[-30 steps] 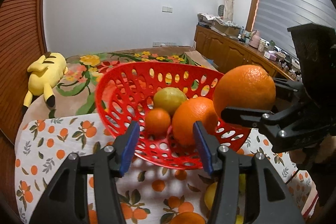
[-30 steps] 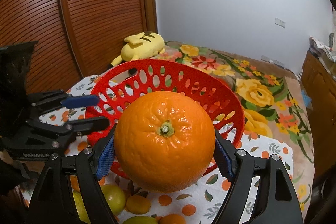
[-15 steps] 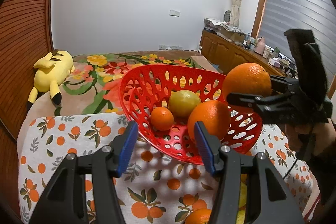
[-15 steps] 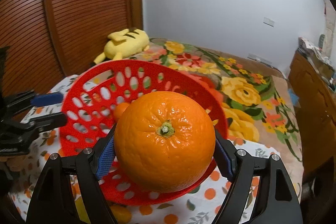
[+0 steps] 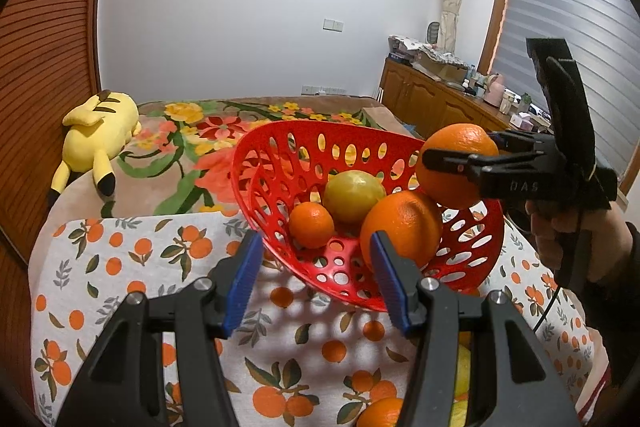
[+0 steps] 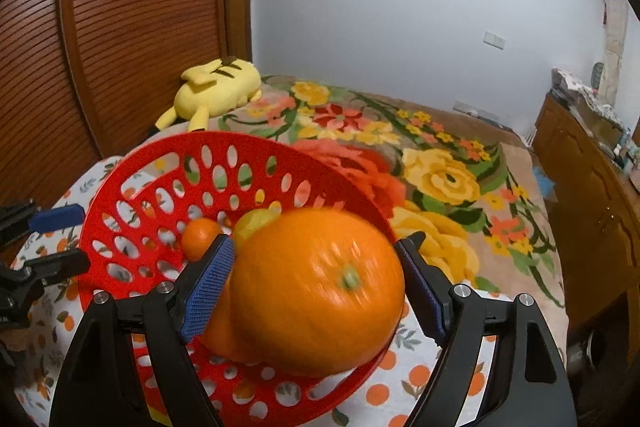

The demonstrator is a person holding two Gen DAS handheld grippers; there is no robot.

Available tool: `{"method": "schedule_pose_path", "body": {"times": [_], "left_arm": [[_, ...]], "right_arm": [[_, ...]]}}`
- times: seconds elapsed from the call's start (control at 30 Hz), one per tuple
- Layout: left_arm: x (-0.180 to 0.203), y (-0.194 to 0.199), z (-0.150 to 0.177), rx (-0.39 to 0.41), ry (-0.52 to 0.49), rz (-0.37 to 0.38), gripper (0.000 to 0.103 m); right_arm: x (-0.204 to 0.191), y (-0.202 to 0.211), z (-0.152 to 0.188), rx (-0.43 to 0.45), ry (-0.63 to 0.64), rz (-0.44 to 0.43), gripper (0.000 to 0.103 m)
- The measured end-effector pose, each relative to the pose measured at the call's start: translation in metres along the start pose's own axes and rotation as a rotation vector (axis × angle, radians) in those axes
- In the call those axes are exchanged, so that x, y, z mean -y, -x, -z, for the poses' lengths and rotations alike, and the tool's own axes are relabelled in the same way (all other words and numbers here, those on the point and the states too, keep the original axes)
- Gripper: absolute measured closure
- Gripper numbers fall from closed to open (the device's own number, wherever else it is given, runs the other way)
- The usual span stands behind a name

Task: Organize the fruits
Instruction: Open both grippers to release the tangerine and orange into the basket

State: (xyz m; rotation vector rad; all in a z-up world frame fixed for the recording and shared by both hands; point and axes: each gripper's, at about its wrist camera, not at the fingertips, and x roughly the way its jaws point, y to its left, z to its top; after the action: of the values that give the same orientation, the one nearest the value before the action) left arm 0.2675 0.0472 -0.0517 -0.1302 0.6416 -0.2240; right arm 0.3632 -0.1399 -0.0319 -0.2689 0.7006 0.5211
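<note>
A red perforated basket (image 5: 320, 125) (image 6: 240, 139) stands on the orange-print cloth. It holds a small mandarin (image 5: 311, 225), a yellow-green fruit (image 5: 354, 195) and a large orange (image 5: 400, 227). My right gripper (image 5: 460, 147) (image 6: 316, 267) hangs over the basket's right side. A second large orange (image 5: 456, 167) (image 6: 320, 291) sits between its blue pads, blurred and turned, with a sliver of gap on each side. My left gripper (image 5: 316, 283) (image 6: 68, 241) stands open in front of the basket with nothing between its fingers.
Loose fruit lies on the cloth close to me: an orange (image 5: 380, 411) and a yellow one (image 5: 464, 367). A yellow plush toy (image 5: 96, 139) rests on the flowered blanket behind. A wooden cabinet (image 5: 432, 103) runs along the right wall.
The right gripper carried the big orange over the basket. The orange, sharp and gripped before, is now blurred, rotated and lower between the pads. The left gripper drew back slightly from the basket.
</note>
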Motion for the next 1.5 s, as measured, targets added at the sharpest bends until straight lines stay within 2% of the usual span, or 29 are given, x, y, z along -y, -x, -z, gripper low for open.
{"method": "schedule_pose_path", "body": {"times": [0.27,0.47,0.77,1.1,1.5], "left_arm": [[0.001,-0.001,0.001,-0.001,-0.005,-0.002,0.048],[0.005,0.003,0.001,0.003,-0.014,-0.003,0.048],[0.026,0.027,0.007,0.013,-0.055,0.000,0.047],[0.036,0.048,0.022,0.005,-0.068,-0.005,0.047],[0.051,0.064,0.048,-0.019,-0.079,0.003,0.047]], "right_arm": [[0.001,0.011,0.002,0.022,-0.001,-0.009,0.019],[0.000,0.035,0.009,0.051,-0.019,-0.024,0.019],[-0.012,0.076,0.029,0.083,-0.030,-0.054,0.016],[-0.025,0.101,0.044,0.090,-0.026,-0.060,0.016],[-0.039,0.112,0.093,0.057,-0.077,-0.063,0.016]]}}
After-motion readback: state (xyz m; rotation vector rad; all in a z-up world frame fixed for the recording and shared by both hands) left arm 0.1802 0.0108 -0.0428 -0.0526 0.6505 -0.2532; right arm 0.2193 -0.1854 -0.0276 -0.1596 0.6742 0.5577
